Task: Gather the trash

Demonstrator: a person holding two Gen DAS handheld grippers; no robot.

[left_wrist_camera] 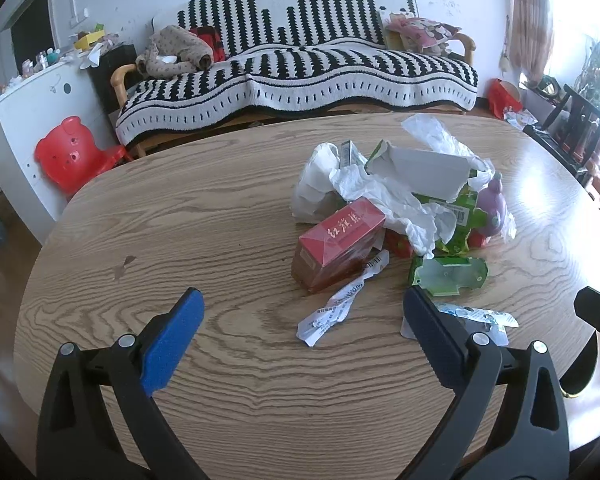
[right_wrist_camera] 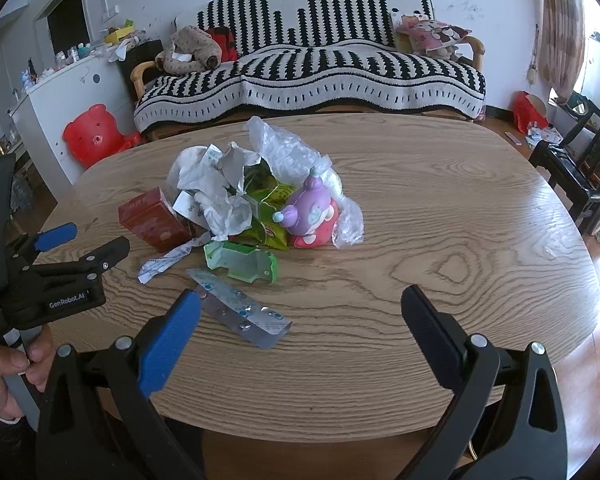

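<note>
Hovering over wooden table [left_wrist_camera: 180,240], left tongs [left_wrist_camera: 304,332] and right tongs [right_wrist_camera: 300,320] both gaping apart, empty. Lying mid-table: trash pile [left_wrist_camera: 400,200], red carton [left_wrist_camera: 336,240] at its left edge.

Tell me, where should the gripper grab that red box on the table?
Probably across the red box's two broad faces, near its free end that points away from the pile. It lies on the table with crumpled white paper over its far corner, so the open left gripper likely fits best coming from the near side.
</note>
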